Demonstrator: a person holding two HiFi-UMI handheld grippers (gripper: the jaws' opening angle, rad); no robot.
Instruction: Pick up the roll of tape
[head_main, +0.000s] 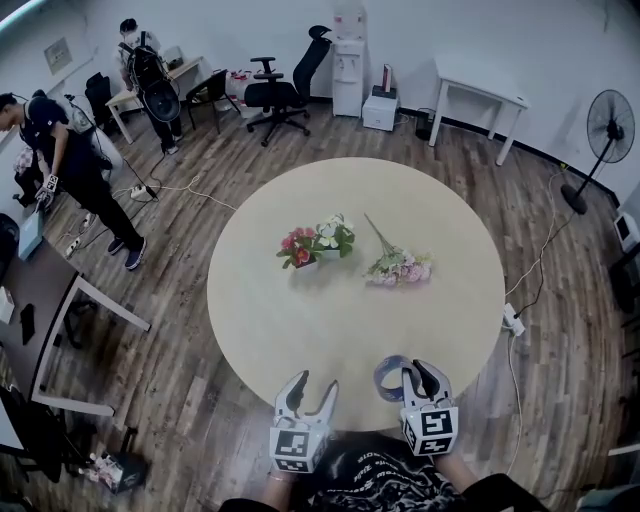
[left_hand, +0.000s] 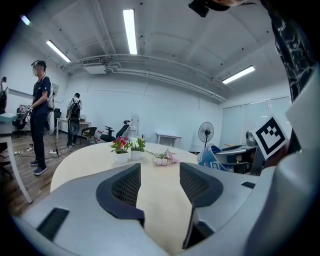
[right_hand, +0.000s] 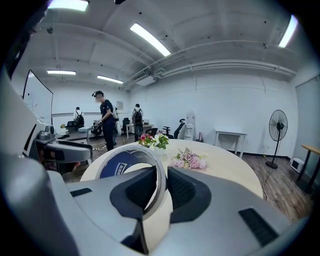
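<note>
Cream and round, the surface (head_main: 300, 330) takes up the middle of the room. It is bare except for two pots (head_main: 318, 243) of flowers and a pink posy (head_main: 400, 267) near its centre. Both my tools sit at its near edge. The left tool (head_main: 310, 392) is empty, its jaws wide apart with only bare top showing between them. The right tool (head_main: 421, 375) is clamped on the tape (head_main: 388, 370). The roll stands on edge just left of that tool, with one jaw inside the ring and one outside, pinching the wound band through its thickness. I cannot tell whether its lower rim rests on the surface or hangs clear of it. I judge the roll light and stiff, a ring that should not crush under this pinch. Its outer wrap looks smooth, though, so it could swivel between the pads if I swing it fast. The band wall is the sensible place to hold, and a slow, level lift should keep it from pivoting. The rim of the surface lies right beneath my tools, so a slipped roll could go over the edge toward me. There is open room ahead, to either side and above, and the flowers stand well apart.
</note>
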